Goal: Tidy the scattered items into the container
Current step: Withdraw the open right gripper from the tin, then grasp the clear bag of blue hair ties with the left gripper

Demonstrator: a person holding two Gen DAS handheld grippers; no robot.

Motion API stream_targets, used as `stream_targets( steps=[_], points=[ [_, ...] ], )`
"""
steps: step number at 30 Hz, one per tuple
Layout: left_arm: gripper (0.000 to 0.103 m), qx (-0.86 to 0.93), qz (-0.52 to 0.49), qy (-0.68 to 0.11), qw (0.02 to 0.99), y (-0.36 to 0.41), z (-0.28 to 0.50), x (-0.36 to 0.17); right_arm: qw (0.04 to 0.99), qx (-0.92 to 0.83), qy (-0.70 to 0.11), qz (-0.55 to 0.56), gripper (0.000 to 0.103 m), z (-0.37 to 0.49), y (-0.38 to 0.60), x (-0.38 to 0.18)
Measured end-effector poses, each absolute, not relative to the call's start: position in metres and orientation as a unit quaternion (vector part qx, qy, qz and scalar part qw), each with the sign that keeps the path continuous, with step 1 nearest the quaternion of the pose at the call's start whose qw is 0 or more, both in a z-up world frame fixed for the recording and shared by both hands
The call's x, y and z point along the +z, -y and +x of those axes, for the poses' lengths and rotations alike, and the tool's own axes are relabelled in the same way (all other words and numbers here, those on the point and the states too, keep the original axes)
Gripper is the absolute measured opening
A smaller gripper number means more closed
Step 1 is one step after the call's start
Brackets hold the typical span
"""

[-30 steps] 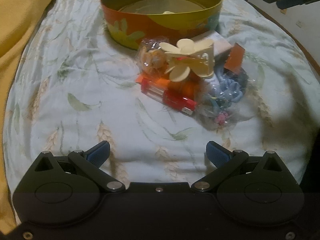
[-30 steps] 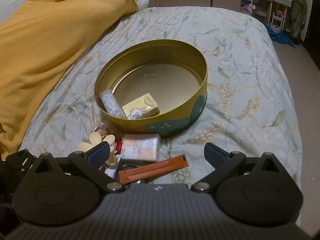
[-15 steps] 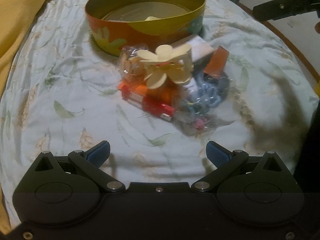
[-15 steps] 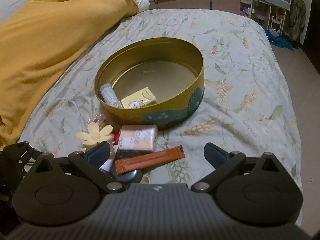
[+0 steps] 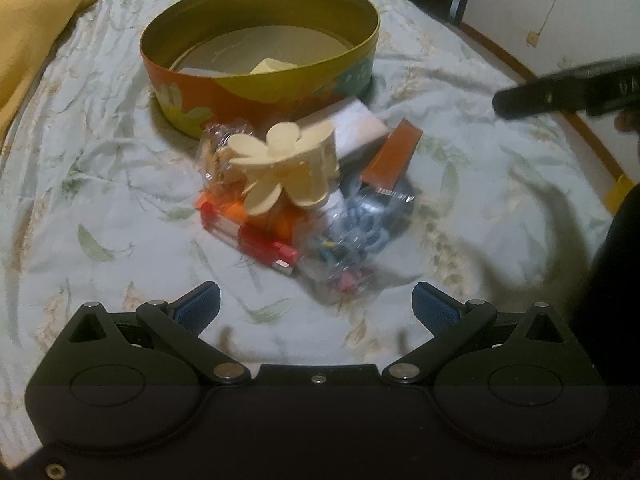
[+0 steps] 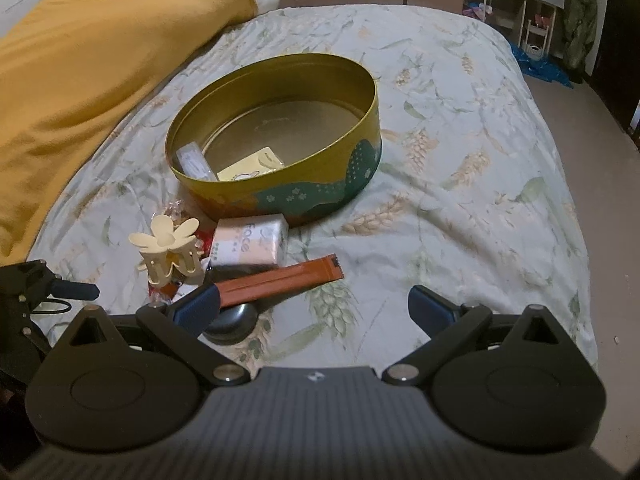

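Note:
A round gold tin (image 5: 256, 80) (image 6: 360, 160) stands on the bed and holds a yellow packet (image 6: 252, 166) and a small clear packet (image 6: 194, 162). In front of it lies a pile: a cream flower hair clip (image 5: 284, 164) (image 6: 168, 248), a pink tissue pack (image 6: 250, 244) (image 5: 356, 128), an orange sachet (image 6: 280, 282) (image 5: 394, 156), a red-and-white tube (image 5: 256, 238), a blue scrunchie in plastic (image 5: 356, 232) and a dark round compact (image 6: 234, 320). My left gripper (image 5: 316, 312) is open, short of the pile. My right gripper (image 6: 314, 308) is open, its left finger over the sachet's end.
A yellow blanket (image 6: 88, 80) covers the bed's left side. The bed edge drops to the floor on the right (image 6: 600, 200). The right gripper shows in the left wrist view (image 5: 560, 94); the left gripper shows at the right wrist view's left edge (image 6: 36, 284).
Both grippers have pulled back and risen a little from the pile; the tin and the items look farther away. The jaws stay open and nothing on the bed has moved.

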State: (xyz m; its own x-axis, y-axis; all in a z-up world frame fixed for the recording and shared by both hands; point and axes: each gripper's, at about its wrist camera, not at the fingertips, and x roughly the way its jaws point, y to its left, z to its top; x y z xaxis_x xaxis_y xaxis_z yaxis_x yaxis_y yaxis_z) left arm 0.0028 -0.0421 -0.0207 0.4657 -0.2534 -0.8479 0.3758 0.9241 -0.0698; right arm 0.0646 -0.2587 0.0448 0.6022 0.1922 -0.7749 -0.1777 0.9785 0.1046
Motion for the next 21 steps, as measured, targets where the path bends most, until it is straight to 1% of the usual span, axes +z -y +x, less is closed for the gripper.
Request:
stream_targets(
  steps=[15, 21],
  points=[
    [0.101, -0.184, 0.011, -0.488, 0.853, 0.056, 0.018, -0.019, 0.897, 0.094, -0.433, 0.012, 0.103, 0.050, 0.267, 0.043],
    [0.099, -0.170, -0.002, -0.495, 0.852, 0.058, 0.027, -0.023, 0.899, 0.091, -0.428, 0.029, 0.103, 0.046, 0.271, 0.041]
  ],
)
